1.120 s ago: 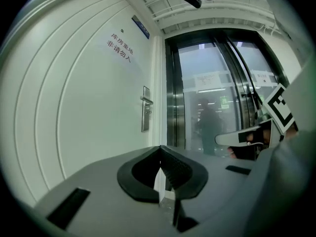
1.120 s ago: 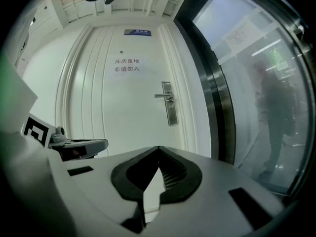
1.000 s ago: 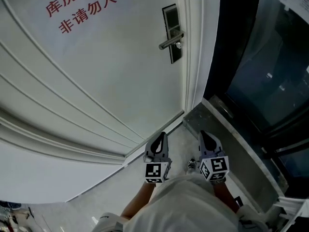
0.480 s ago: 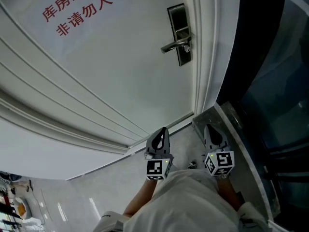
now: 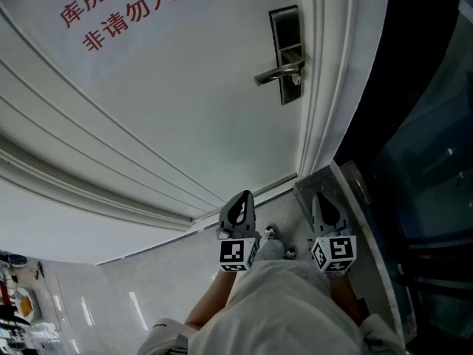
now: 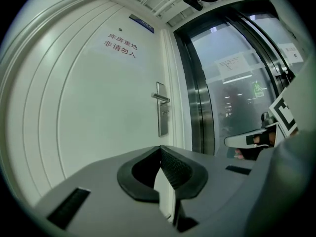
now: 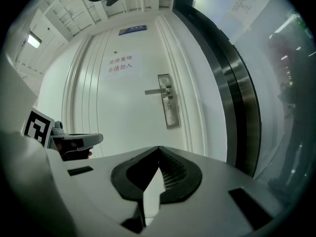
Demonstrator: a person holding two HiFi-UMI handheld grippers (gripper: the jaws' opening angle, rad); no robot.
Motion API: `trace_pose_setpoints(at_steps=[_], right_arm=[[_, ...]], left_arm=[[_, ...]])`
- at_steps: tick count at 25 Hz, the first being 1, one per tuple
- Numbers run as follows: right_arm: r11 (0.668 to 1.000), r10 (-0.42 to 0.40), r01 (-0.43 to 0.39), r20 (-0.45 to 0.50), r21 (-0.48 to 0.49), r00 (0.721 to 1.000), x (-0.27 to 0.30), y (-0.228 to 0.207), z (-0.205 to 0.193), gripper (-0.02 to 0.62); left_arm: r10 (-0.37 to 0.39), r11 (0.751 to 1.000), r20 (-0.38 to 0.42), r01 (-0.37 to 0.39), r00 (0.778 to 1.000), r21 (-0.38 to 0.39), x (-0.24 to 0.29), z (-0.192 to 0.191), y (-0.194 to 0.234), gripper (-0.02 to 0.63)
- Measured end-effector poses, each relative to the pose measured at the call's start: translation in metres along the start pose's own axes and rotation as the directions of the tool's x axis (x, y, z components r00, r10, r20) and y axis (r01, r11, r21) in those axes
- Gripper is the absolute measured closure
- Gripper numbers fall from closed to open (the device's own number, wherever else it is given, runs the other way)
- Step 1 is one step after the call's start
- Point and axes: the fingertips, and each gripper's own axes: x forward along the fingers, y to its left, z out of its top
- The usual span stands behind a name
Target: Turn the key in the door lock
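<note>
White door point(image 5: 185, 109) faces me. My left gripper point(image 6: 159, 154) is closed and empty, and so is the right gripper point(image 7: 158, 152), both carried low while I approach, I judge. The lock point(image 7: 169, 107) sits well ahead, above both; the key is too small to confirm.

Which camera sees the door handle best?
The right gripper view: it faces the door handle head-on, with the whole lock plate well lit. The head view shows the door handle darker and at a slant. The left gripper view shows the door handle small and side-on.
</note>
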Motion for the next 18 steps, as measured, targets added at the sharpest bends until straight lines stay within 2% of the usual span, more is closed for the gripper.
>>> trace_pose_setpoints(at_steps=[4, 8, 12, 18], right_arm=[[0.999, -0.031, 0.031, -0.004, -0.030, 1.000, 0.010, -0.009, 0.008, 0.595], [0.994, -0.064, 0.065, 0.023, -0.088, 0.998, 0.026, -0.018, 0.023, 0.595], [0.991, -0.087, 0.092, 0.055, -0.099, 0.995, 0.045, -0.023, 0.046, 0.595], [0.986, -0.100, 0.113, 0.103, -0.124, 0.990, 0.083, -0.022, 0.085, 0.595]], left_arm=[[-0.032, 0.999, -0.011, 0.032, 0.999, -0.014, 0.025, -0.002, 0.005, 0.597], [-0.070, 0.997, 0.027, 0.071, 0.997, -0.024, 0.058, 0.007, 0.008, 0.597], [-0.133, 0.991, 0.069, 0.135, 0.989, -0.020, 0.084, 0.023, 0.004, 0.597], [-0.175, 0.983, 0.112, 0.179, 0.978, -0.027, 0.124, 0.042, 0.022, 0.598]])
